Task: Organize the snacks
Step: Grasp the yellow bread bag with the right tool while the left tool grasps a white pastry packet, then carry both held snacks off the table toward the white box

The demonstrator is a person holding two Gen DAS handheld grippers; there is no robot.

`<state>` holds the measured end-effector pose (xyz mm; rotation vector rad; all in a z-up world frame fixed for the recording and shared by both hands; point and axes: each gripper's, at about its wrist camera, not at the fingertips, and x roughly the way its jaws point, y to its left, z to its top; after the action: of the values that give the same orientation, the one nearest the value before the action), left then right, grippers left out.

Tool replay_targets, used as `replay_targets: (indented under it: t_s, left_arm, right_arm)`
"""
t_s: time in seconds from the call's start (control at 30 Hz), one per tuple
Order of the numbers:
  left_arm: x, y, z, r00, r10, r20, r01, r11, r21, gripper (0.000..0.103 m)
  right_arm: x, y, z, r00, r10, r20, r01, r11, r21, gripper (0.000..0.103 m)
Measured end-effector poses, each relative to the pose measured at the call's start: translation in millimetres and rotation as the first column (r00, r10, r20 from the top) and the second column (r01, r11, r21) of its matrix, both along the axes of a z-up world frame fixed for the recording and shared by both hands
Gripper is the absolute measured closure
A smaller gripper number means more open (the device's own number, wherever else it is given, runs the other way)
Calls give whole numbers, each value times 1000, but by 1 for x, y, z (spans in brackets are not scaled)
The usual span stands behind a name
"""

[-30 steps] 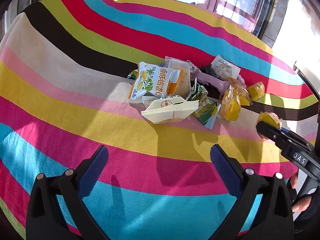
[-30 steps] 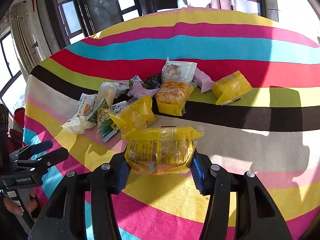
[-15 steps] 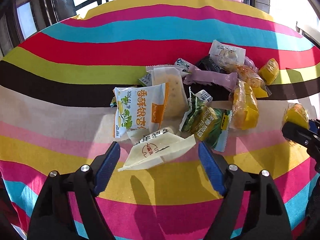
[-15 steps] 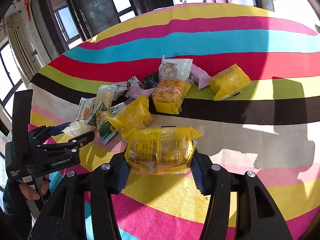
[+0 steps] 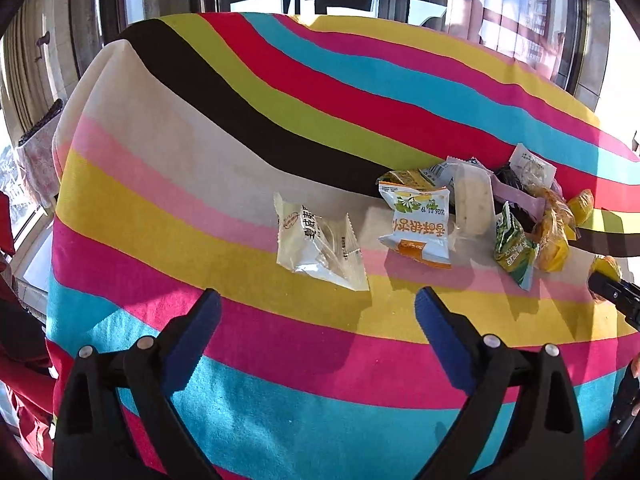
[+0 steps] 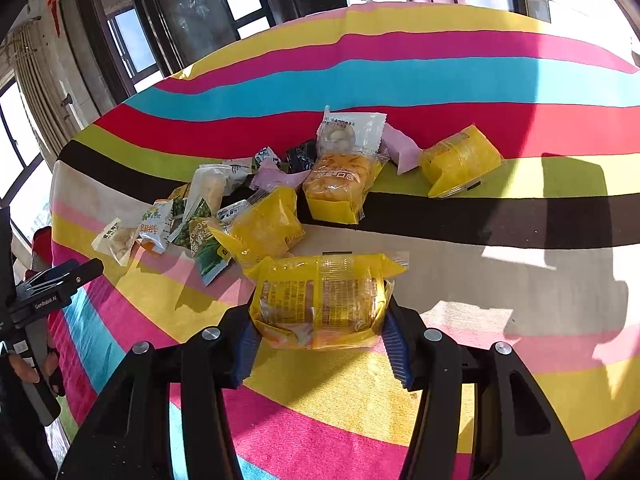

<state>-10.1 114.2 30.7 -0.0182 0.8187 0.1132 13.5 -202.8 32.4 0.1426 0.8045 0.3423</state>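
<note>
Across the striped tabletop [image 5: 240, 360] most snacks lie in one loose pile [image 6: 256, 200], so sorting looks barely begun. One white packet [image 5: 316, 240] lies alone, apart from that heap. Right claw [image 6: 320, 336] is clamped on a yellow cake pack [image 6: 320, 296], held above the cloth. Left claw [image 5: 318, 320] has just been opening and stands wide with nothing between its pads.

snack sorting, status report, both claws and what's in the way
Left claw open, jaws just reopened, empty, white snack packet lying apart from the pile. Right claw shut on yellow cake pack. Snack pile ahead; nothing blocking.
</note>
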Motion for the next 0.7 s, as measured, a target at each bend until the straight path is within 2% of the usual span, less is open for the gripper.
replay_targets:
  t_s: [0.1,0.17,0.27,0.33,0.37,0.4,0.43,0.47,0.5,0.57,0.63,0.67,0.7]
  left_arm:
    - [20,-3,-4,1000,0,-16,1,998,63,6]
    - [38,-3,-11,997,-26,-74,34,995,97,6]
    - [59,-12,-22,986,-67,-155,101,970,223,4]
    - [66,-17,-21,984,-83,-159,125,953,275,4]
    - [69,-17,-20,982,-91,-163,134,952,276,7]
    - [71,-16,-19,979,-100,-176,144,955,259,10]
    - [72,-14,-18,974,-119,-195,160,965,209,23]
    - [72,-13,-16,964,-157,-214,187,974,127,46]
    - [71,-13,-15,963,-155,-222,183,977,112,48]
    - [59,-16,-15,967,-149,-208,179,975,134,56]
    - [42,-12,-14,975,-154,-157,166,984,67,58]
    - [28,-9,-12,981,-154,-118,157,987,20,67]
    - [14,-6,-9,984,-156,-85,154,988,-29,68]
  right_arm:
    - [-1,-2,1,1000,-1,4,1,1000,10,49]
    - [0,-1,1,1000,0,1,0,1000,8,49]
    - [0,0,0,1000,4,-5,-4,1000,6,49]
    - [1,0,0,1000,7,-7,-7,1000,4,49]
    - [1,0,0,1000,8,-7,-8,1000,3,49]
    - [0,1,0,1000,10,-6,-10,1000,3,49]
    - [0,1,0,1000,11,-5,-11,1000,4,49]
    - [0,1,0,1000,11,-3,-11,1000,4,49]
    - [-1,1,0,1000,12,-2,-12,1000,6,49]
    - [-1,0,1,1000,14,1,-14,1000,8,49]
    - [-2,0,1,1000,14,2,-14,1000,9,49]
    - [-2,0,1,1000,15,2,-15,1000,11,49]
    - [-2,0,1,1000,15,2,-15,1000,11,49]
